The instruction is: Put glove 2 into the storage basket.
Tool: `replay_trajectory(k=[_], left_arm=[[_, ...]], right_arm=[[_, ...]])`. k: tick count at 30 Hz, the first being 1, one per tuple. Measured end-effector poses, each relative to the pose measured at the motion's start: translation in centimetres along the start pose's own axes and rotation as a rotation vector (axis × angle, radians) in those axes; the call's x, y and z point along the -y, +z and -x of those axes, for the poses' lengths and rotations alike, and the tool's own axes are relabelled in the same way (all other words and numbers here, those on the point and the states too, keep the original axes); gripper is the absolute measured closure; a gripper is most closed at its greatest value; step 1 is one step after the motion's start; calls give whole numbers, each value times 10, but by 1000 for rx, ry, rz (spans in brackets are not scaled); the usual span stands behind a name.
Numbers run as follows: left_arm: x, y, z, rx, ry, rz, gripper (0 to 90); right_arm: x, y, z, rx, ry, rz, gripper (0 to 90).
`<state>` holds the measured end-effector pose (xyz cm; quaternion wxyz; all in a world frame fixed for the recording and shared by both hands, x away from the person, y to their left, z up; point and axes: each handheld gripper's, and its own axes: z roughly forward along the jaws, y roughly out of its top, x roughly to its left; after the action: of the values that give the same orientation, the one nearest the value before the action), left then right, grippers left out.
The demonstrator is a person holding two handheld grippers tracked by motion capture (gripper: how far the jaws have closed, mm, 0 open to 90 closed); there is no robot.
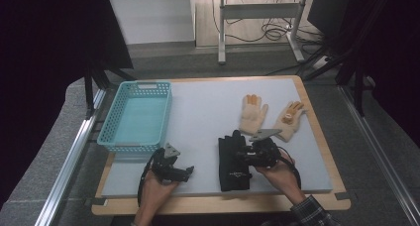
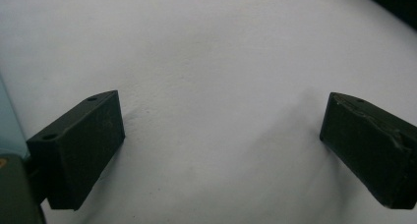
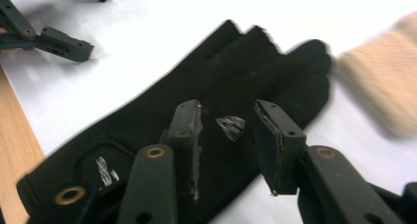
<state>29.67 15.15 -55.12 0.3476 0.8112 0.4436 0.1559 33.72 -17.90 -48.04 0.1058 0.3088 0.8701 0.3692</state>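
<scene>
Black fabric glove (image 1: 234,161) lies flat near the front edge of the surface (image 1: 208,112), right of centre, fingers pointing to the far edge; white logo print on its back shows in the right gripper view. Right hand-held gripper (image 1: 243,155) sits right over the glove's palm area, jaws partly open and straddling the fabric (image 3: 231,126), pads not pressing yet, nothing held. Step in hand looks like the grasp approach on the black glove. Next move probably calls for lowering a touch and closing so the pads pinch up a fold of fabric, then lifting clear; a thin flat glove may slip out if the bite is shallow.

Left hand-held gripper (image 1: 184,172) rests near the front edge, left of the glove, jaws wide apart over bare surface (image 2: 211,86), empty.

Two cream knit gloves with orange fingertips, one (image 1: 252,113) beyond the black glove, the other (image 1: 289,120) toward the right edge, apart from each other.

Turquoise perforated plastic basket (image 1: 136,114) at the left edge of the surface, nothing inside; likely the drop spot for the gloves.
</scene>
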Motion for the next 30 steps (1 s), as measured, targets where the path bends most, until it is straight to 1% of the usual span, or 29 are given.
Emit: replay_trajectory(k=[1, 3, 4, 5, 6, 8, 10, 11, 13, 16, 21, 24, 26, 29, 30], left_arm=[[0, 0, 0, 0, 0, 0, 32], [0, 0, 0, 1, 3, -3, 33], [0, -1, 0, 0, 3, -3, 34], [0, -1, 0, 0, 3, -2, 36], [0, -1, 0, -1, 4, -3, 41], [1, -3, 0, -3, 3, -4, 48], [2, -5, 0, -8, 1, -11, 51], [3, -6, 0, -8, -3, -13, 53], [5, -9, -1, -20, -8, -20, 53], [8, -13, -3, -31, -20, -22, 48], [14, -18, -10, -49, -36, -25, 40], [16, -18, -11, -53, -33, -17, 24], [17, -18, -12, -62, -15, -15, 5], [17, -17, -14, -51, -28, -16, 0], [18, -17, -14, -49, -32, -8, 0]], right_arm=[[3, -3, 4, 1, 3, 0, 703], [14, -6, 9, 0, 24, -17, 797], [18, -6, 10, -6, 27, -23, 835], [25, -5, 11, -13, 20, -30, 868], [35, -3, 10, -12, 13, -45, 883], [45, -1, 8, -20, 23, -62, 884], [53, 3, 7, -33, 28, -65, 885], [56, 3, 6, -35, 31, -53, 885], [56, 5, 3, -54, 37, -39, 885], [53, 10, -2, -56, 22, -32, 885], [45, 22, -8, -80, 9, -21, 884], [40, 29, -13, -87, -3, -18, 884], [35, 35, -17, -87, -11, -17, 882], [25, 46, -23, -88, -28, -15, 882], [23, 49, -25, -88, -33, -15, 882]])
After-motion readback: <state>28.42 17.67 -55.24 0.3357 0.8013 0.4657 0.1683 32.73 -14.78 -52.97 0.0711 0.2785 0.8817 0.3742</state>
